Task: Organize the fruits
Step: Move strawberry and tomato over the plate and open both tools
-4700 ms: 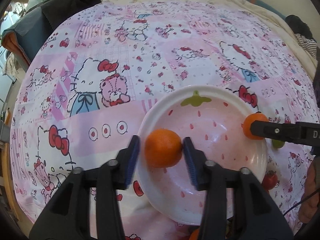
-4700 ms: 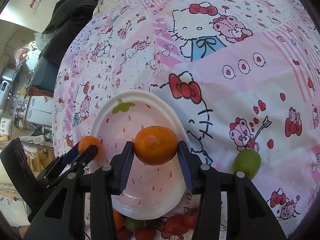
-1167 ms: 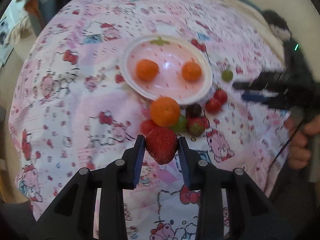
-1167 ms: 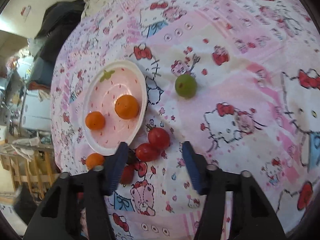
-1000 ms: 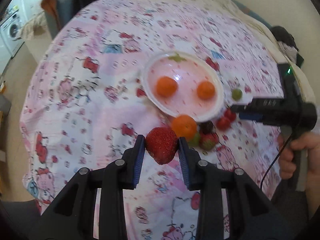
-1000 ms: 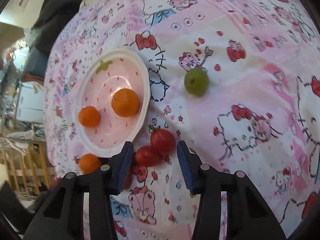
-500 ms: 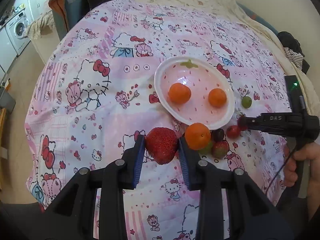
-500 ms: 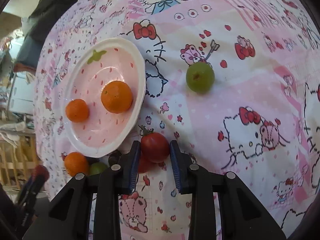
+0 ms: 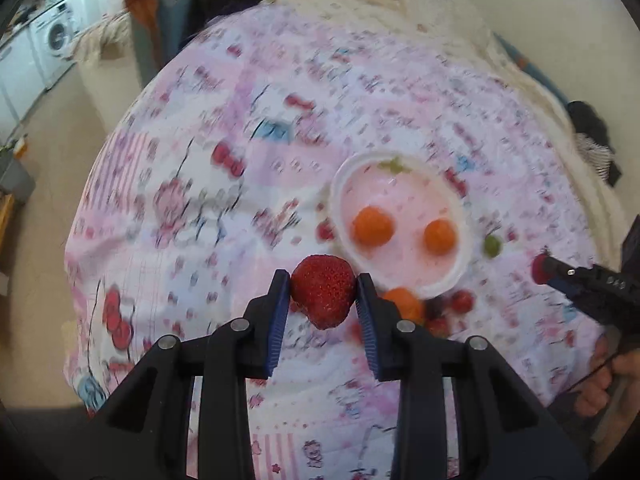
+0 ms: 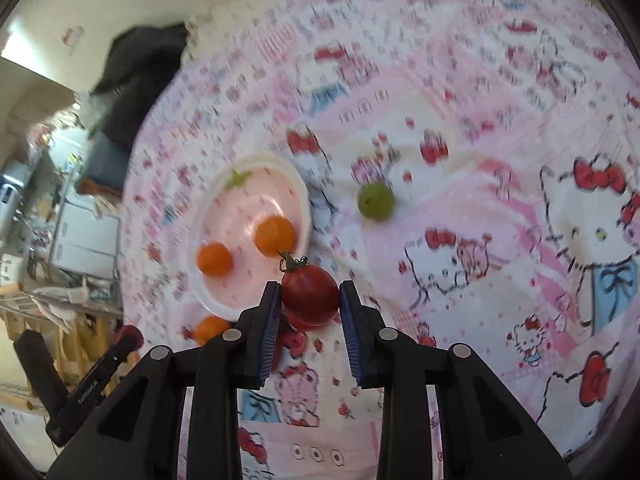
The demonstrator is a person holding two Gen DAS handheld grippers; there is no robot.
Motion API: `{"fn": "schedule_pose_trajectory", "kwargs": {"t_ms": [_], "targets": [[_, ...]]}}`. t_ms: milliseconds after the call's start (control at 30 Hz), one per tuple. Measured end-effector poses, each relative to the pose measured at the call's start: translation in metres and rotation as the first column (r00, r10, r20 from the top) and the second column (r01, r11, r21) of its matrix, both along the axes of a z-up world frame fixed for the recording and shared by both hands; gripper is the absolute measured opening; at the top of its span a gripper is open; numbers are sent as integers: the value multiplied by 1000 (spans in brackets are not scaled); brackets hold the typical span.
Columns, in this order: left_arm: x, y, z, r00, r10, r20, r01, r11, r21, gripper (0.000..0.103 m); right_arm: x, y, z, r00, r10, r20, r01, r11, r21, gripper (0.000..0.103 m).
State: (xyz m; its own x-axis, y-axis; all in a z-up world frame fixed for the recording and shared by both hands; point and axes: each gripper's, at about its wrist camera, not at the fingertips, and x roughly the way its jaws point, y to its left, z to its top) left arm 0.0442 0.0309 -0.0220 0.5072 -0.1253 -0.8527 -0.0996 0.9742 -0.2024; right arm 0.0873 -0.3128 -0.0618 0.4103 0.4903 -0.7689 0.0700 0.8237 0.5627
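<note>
Lay open across the wide pink cloth (image 9: 192, 184) left of the plate (image 9: 460, 276); was crowded by clustered fruit (image 9: 440, 308) just below its rim; grape (image 10: 375, 201) apart, right.

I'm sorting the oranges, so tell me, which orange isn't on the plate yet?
The orange on the cloth just below the plate, beside the small red fruits. The other two oranges lie inside the plate.
</note>
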Motion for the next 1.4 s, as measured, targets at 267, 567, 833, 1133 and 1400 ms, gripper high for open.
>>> {"fn": "schedule_pose_trajectory", "kwargs": {"t_ms": [267,567,833,1133,1400], "targets": [[53,9,40,992,-34,119,20,993,117,29,37,12,31,989,24,144,-31,998,50,31],[111,-6,16,992,-70,102,54,988,147,29,86,26,23,987,94,129,-99,995,28,31],[133,-42,-32,984,-175,35,167,971,172,29,121,52,-22,986,162,31,-163,986,38,31],[145,-41,-69,984,-175,-34,178,978,109,29,121,60,-58,981,177,-75,-177,984,15,31],[144,-44,-81,980,-191,-61,196,978,79,30,121,61,-69,981,154,-114,-157,988,-14,32]]}}
